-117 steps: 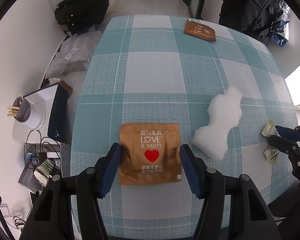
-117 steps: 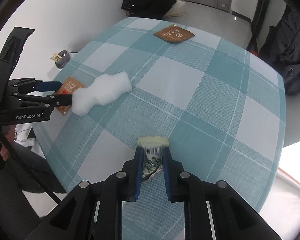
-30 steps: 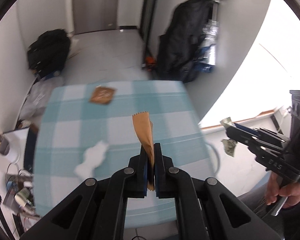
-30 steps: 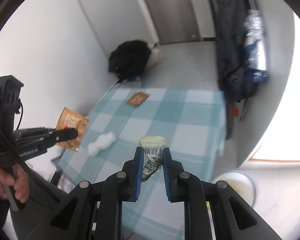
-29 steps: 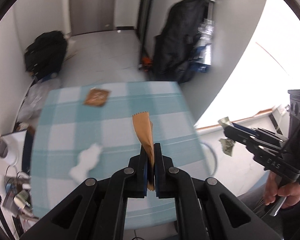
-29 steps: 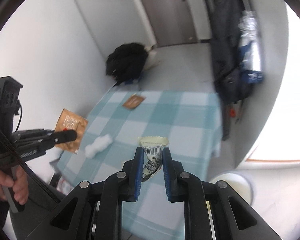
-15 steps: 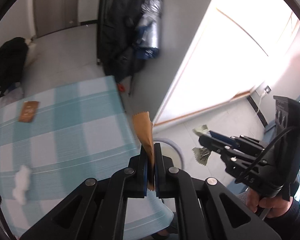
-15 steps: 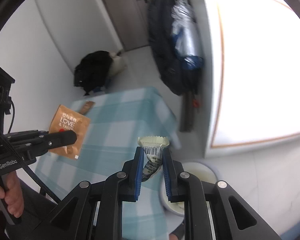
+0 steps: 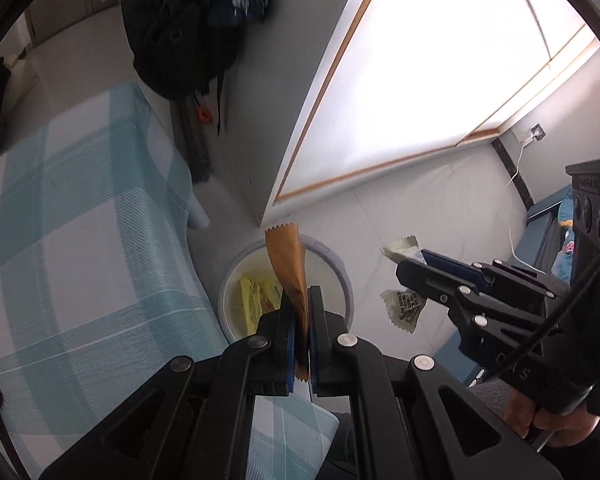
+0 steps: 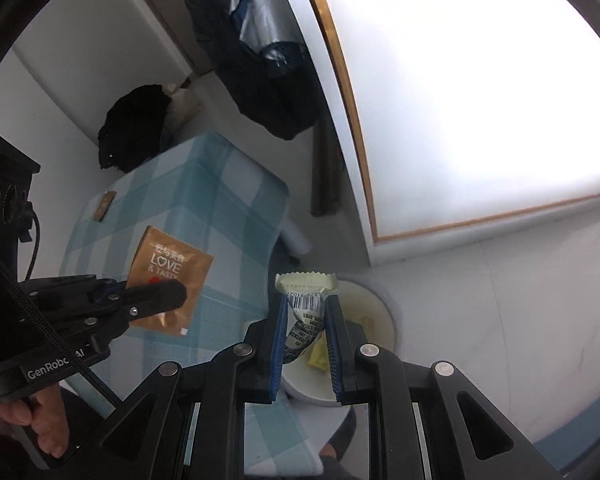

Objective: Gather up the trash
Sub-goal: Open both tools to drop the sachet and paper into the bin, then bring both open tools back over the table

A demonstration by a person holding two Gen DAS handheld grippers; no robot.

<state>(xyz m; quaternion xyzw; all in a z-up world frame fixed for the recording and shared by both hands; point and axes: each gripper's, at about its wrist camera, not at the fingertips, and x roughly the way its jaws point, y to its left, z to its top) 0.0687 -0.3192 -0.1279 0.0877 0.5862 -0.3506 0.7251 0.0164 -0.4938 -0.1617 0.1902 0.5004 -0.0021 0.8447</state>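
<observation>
The left gripper [image 9: 300, 300] is clamped fully shut on a brown sachet [image 9: 286, 264], which stands edge-on above its jaws. The right gripper [image 10: 305, 312] is narrowly parted, pinching a pale crumpled wrapper [image 10: 305, 300]. Beyond and below both sets of fingertips stands a white bin [image 9: 340, 276] on the floor, holding yellow trash [image 9: 256, 296], beside the checked table [image 9: 80, 216].

A home room: checked tablecloth [image 9: 80, 216], hanging coats [image 10: 260, 60], bin [image 9: 332, 268]
</observation>
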